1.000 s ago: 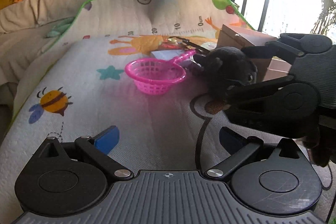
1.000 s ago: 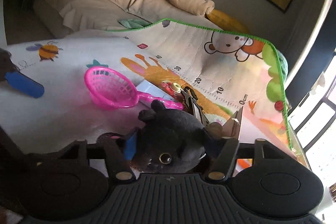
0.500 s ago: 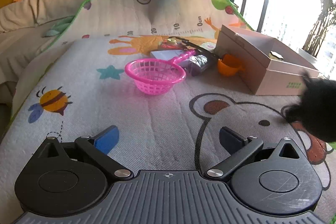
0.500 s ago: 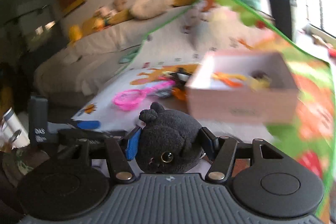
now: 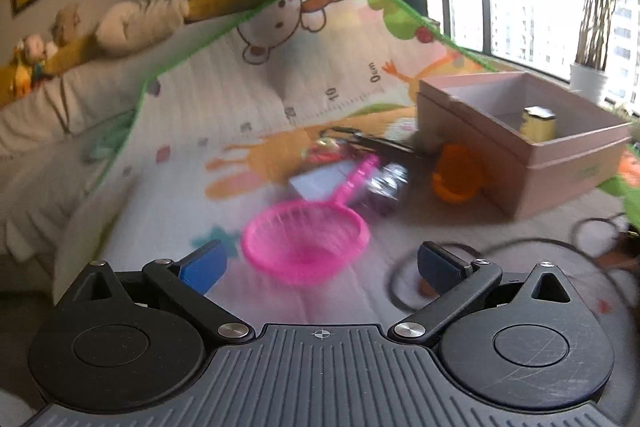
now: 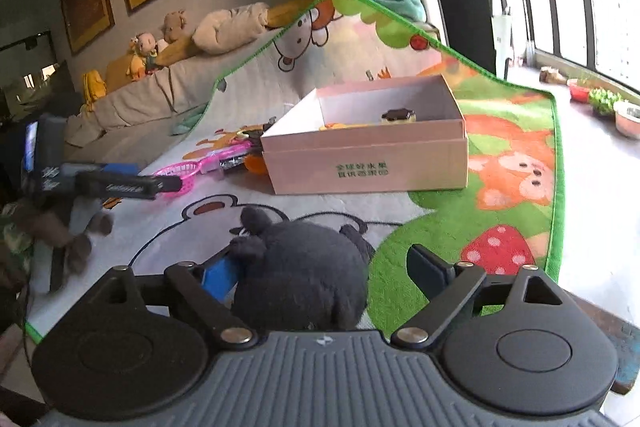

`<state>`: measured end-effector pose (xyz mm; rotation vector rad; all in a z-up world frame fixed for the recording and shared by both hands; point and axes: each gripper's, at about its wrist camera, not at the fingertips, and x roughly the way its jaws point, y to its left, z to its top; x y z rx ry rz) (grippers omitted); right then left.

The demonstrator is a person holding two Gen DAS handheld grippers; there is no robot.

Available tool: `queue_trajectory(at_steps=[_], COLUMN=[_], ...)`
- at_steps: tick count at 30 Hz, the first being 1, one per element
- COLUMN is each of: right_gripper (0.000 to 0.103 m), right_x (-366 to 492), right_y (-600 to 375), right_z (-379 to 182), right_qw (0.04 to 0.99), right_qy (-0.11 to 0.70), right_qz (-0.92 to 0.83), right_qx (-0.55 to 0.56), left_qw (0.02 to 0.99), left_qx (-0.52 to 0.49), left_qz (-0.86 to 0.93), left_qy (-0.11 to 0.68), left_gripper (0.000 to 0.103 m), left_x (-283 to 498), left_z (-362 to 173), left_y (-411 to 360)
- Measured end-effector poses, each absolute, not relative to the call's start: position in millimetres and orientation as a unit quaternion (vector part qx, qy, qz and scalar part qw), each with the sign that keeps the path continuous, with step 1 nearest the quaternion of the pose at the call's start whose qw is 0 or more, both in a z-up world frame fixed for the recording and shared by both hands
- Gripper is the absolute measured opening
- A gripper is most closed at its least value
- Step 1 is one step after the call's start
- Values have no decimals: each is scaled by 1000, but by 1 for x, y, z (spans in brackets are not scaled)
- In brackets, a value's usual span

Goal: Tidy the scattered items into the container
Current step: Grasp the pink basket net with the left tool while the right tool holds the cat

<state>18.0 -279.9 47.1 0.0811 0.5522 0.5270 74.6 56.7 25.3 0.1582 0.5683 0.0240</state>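
Observation:
My right gripper (image 6: pixel 324 271) is open; the black plush toy (image 6: pixel 300 267) lies between its fingers, against the left blue pad, with a gap to the right finger. The pink cardboard box (image 6: pixel 368 143) stands open ahead on the play mat, with a few small items inside; it also shows in the left wrist view (image 5: pixel 520 139). My left gripper (image 5: pixel 320 263) is open and empty, just above a pink plastic strainer (image 5: pixel 306 239). An orange cup (image 5: pixel 456 175), a purple item (image 5: pixel 384 183) and a white card (image 5: pixel 320 183) lie between strainer and box.
The cartoon play mat (image 6: pixel 500 211) covers the floor and runs up against a sofa (image 6: pixel 152 95) with stuffed toys. Bare floor, plant pots and bowls (image 6: pixel 600 103) lie right of the mat by the window. My left gripper shows at the left of the right wrist view (image 6: pixel 100 183).
My right gripper has opened around the black plush and swung to face the box. My left gripper has moved forward toward the pink strainer.

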Motion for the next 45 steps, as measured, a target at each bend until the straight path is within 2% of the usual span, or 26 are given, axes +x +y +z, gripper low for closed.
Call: queue_trajectory(at_steps=[5, 11, 13, 15, 23, 28, 32, 34, 38, 45], right_gripper=[89, 97, 97, 98, 99, 99, 99, 99, 99, 99], right_x=[19, 20, 20, 19, 17, 10, 5, 5, 5, 19], right_y=[-275, -274, -275, -275, -273, -271, -277, -285, -296, -320], right_z=[44, 40, 39, 38, 37, 41, 48, 52, 55, 55], right_qw=[932, 936, 936, 936, 937, 939, 945, 947, 965, 969], right_qy=[259, 252, 251, 250, 247, 236, 224, 225, 207, 226], right_qz=[253, 245, 246, 245, 248, 251, 237, 230, 162, 103], right_qx=[30, 22, 23, 24, 16, 0, 3, 12, -17, 1], left_qw=[947, 947, 949, 950, 959, 950, 945, 945, 945, 943], left_qx=[88, 77, 73, 68, 15, -4, 5, 7, 0, -4], left_qz=[3, 6, 3, 4, -33, -79, -114, -115, -107, -118], left_qy=[310, 310, 307, 304, 282, 302, 307, 305, 308, 311], left_gripper=[103, 102, 88, 88, 88, 88, 88, 95, 96, 98], left_x=[110, 120, 115, 108, 35, 0, -12, -14, -11, -13], left_z=[18, 8, 10, 14, 37, 32, 22, 18, 13, 11], left_y=[63, 63, 63, 63, 48, 18, -7, -13, -13, -11])
